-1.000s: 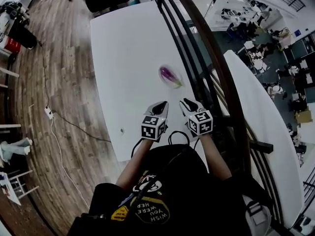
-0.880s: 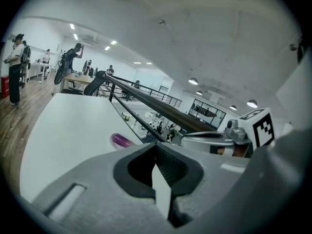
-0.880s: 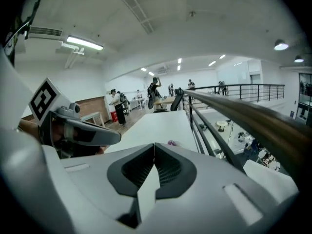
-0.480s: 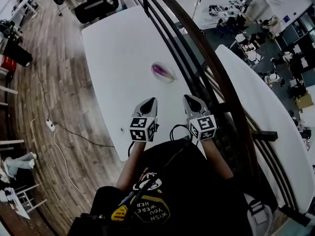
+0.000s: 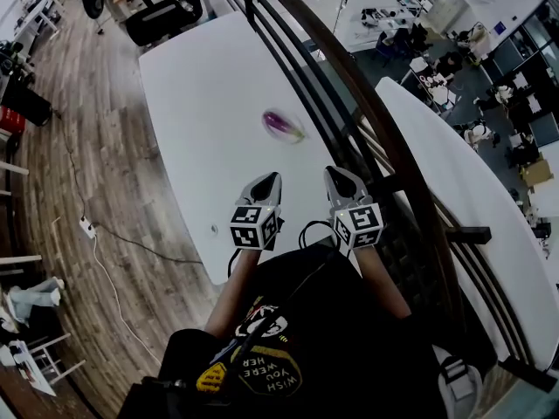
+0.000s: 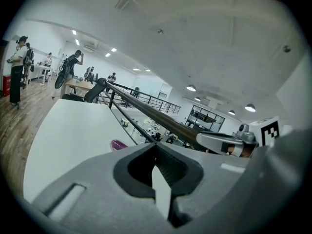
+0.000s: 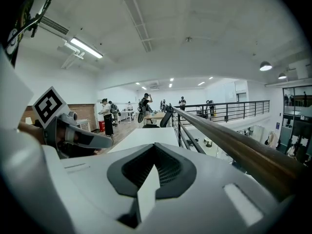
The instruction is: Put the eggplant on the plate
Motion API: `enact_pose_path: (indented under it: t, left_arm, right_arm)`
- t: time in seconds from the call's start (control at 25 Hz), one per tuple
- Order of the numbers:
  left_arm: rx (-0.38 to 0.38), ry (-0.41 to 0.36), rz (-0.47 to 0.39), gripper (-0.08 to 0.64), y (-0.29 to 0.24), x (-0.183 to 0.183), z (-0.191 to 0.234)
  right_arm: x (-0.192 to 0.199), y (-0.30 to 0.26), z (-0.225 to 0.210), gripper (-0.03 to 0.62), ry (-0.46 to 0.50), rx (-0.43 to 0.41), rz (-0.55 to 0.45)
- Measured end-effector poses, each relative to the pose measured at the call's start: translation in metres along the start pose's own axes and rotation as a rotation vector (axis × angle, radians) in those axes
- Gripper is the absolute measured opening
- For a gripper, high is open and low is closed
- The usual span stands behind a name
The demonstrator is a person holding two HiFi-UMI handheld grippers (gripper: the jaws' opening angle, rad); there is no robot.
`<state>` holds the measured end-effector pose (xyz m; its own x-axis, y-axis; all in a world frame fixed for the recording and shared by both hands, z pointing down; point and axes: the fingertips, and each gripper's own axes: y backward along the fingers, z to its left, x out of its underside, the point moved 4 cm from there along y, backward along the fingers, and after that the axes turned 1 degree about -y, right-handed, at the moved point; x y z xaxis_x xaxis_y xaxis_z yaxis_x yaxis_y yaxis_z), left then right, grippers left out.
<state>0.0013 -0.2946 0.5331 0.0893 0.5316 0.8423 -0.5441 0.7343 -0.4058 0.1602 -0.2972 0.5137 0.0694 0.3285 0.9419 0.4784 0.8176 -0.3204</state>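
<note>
The purple eggplant (image 5: 281, 124) lies far out on the white table (image 5: 201, 103), near the railing side. A pale rim round it looks like the plate, though it is too faint to be sure. In the left gripper view the eggplant (image 6: 118, 144) peeks over the jaws. My left gripper (image 5: 267, 180) and right gripper (image 5: 337, 176) hover side by side over the table's near edge, well short of the eggplant. Both are shut with nothing between the pads, as the left gripper (image 6: 156, 146) and right gripper (image 7: 155, 147) views show.
A dark handrail (image 5: 367, 120) with metal bars runs along the table's right side, close to my right gripper. Wood floor (image 5: 96, 190) with a cable lies to the left. An office chair (image 5: 162, 16) stands at the table's far end. People stand far off.
Both grippers have lifted a little and drawn back over the near edge. The right gripper's jaws look closer together than a second ago. The eggplant has stayed put.
</note>
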Motion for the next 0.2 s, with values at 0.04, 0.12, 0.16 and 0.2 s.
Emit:
enact_pose_path:
  t: [0.04,0.12,0.16,0.2]
  left_arm:
    - [0.005,0.006,-0.002,0.005,0.0003,0.0008,0.0001]
    - [0.009,0.005,-0.005,0.005,0.0013,0.0023,0.0015]
    - [0.011,0.005,-0.007,0.005,0.0020,0.0028,0.0023]
    - [0.013,0.005,-0.009,0.005,0.0029,0.0032,0.0030]
  right_arm:
    - [0.0019,0.0003,0.0007,0.003,-0.003,0.001,0.001]
    - [0.0056,-0.0001,0.0025,0.003,-0.009,0.003,0.006]
    - [0.0074,-0.0004,0.0037,0.003,-0.011,0.003,0.008]
    - [0.0091,-0.0006,0.0049,0.003,-0.014,0.003,0.011]
